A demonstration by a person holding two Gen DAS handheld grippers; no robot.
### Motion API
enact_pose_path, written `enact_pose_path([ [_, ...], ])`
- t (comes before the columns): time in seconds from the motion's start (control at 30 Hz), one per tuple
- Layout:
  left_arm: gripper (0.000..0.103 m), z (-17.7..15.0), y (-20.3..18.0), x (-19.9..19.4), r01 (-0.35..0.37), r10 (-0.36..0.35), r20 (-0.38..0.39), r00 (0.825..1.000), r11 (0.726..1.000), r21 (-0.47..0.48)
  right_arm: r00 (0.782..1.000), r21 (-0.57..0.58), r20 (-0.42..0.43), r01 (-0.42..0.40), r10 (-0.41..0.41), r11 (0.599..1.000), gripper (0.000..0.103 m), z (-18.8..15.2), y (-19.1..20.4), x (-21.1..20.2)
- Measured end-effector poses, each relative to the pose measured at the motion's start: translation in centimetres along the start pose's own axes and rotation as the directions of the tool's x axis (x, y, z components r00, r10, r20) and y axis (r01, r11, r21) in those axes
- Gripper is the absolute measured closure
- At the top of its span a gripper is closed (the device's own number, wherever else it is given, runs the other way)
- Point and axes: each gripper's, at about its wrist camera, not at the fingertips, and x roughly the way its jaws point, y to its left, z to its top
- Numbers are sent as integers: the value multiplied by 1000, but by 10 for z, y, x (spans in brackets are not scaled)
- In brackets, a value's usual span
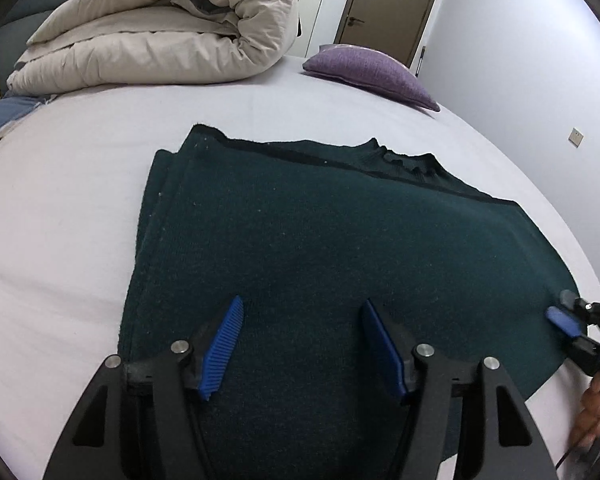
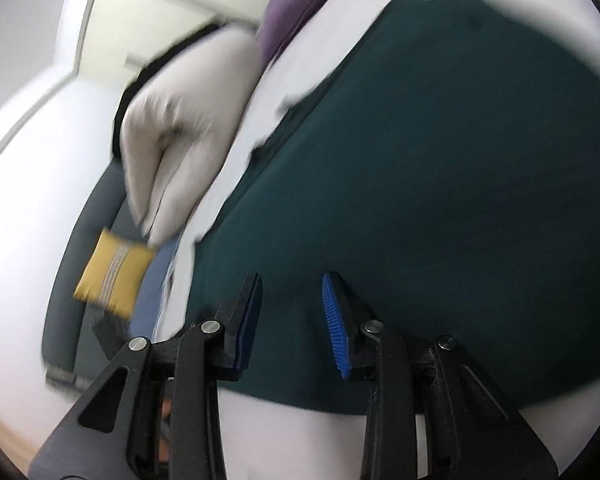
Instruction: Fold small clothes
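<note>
Dark green knit sweater (image 1: 320, 248) lies folded flat on the bed (image 1: 80, 208), below the purple cushion (image 1: 374, 72); left gripper (image 1: 300, 344) gapes empty above it; right gripper (image 2: 290, 320) part-open, holding nothing, probably seeking its next fold edge.

The left claw (image 1: 302, 344) has black angular arms with triangular cut-outs, round silver screws at the joints and ribbed blue pads (image 1: 224, 350). The right claw (image 2: 290, 322) is built alike: black frame, silver screws, ribbed blue pads (image 2: 336, 326).
</note>
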Motion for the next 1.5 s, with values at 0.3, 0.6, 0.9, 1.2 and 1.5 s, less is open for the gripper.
enact_pose_path([
  [0.3,35,-2,2,-5,22,-22,28,999,1000,-8,920,5,291,273,-263,962,57,39,-28,-129],
  [0.6,36,-12,6,-26,2,0,46,999,998,-60,868,-255,215,491,-447,833,63,43,7,-76],
  [0.9,36,-12,9,-23,-11,13,34,999,997,-72,846,-268,217,531,-486,804,93,22,-4,-98],
  [1.2,62,0,17,-12,-97,98,-47,994,995,32,859,-221,201,507,-470,833,96,12,10,-144],
  [1.5,56,4,-5,-26,-84,87,-32,996,993,83,881,-185,129,471,-454,862,91,6,-18,-137],
])
